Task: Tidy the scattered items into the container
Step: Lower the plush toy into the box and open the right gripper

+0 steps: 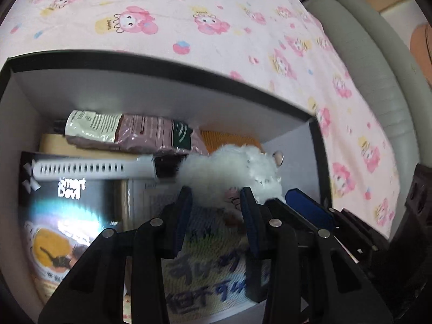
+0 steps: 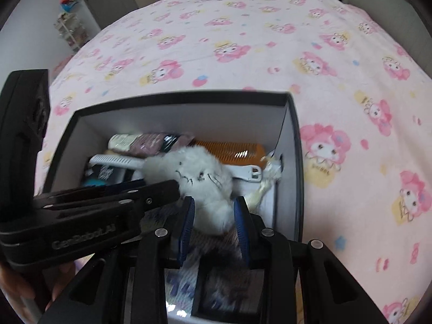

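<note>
Inside the box (image 2: 186, 100) on the bed (image 2: 243, 40), our right gripper (image 2: 213, 210) fingers clenched the white plush toy (image 2: 199, 178); our left gripper (image 1: 217, 202) also grasped it; next, release both.

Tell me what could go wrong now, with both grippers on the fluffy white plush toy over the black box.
1. The right gripper and left gripper both pinch the fluffy white plush toy; pulling apart could tear fur.
2. The black box with white inside is already crowded with an orange comb and a white perforated strap, so the toy may sit proud.
3. Fingers could snag the strap when withdrawing.
</note>
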The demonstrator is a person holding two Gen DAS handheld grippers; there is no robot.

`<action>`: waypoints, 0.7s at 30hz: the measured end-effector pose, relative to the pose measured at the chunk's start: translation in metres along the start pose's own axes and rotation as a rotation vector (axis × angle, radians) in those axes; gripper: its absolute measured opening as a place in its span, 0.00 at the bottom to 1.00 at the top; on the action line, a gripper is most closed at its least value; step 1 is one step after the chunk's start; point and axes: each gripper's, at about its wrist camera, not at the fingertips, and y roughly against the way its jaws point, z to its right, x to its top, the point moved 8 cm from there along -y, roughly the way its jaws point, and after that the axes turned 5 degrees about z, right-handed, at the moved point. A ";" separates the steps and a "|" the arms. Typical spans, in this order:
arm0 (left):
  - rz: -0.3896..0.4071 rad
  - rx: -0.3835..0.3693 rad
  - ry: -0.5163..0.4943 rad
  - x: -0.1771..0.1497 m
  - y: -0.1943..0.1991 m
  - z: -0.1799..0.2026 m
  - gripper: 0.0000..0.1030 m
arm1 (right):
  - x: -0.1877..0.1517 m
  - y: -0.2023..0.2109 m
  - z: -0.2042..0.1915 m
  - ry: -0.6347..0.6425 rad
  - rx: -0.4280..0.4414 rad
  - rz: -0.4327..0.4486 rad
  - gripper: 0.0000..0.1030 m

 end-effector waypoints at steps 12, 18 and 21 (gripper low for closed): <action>0.101 -0.050 -0.113 -0.024 0.048 0.019 0.53 | 0.000 0.039 0.012 -0.078 -0.034 0.080 0.27; 0.180 -0.051 -0.209 -0.042 0.098 0.037 0.53 | -0.010 0.084 0.002 -0.108 -0.066 0.186 0.34; 0.202 -0.031 -0.291 -0.059 0.125 0.045 0.54 | -0.027 0.108 -0.008 -0.136 -0.065 0.209 0.35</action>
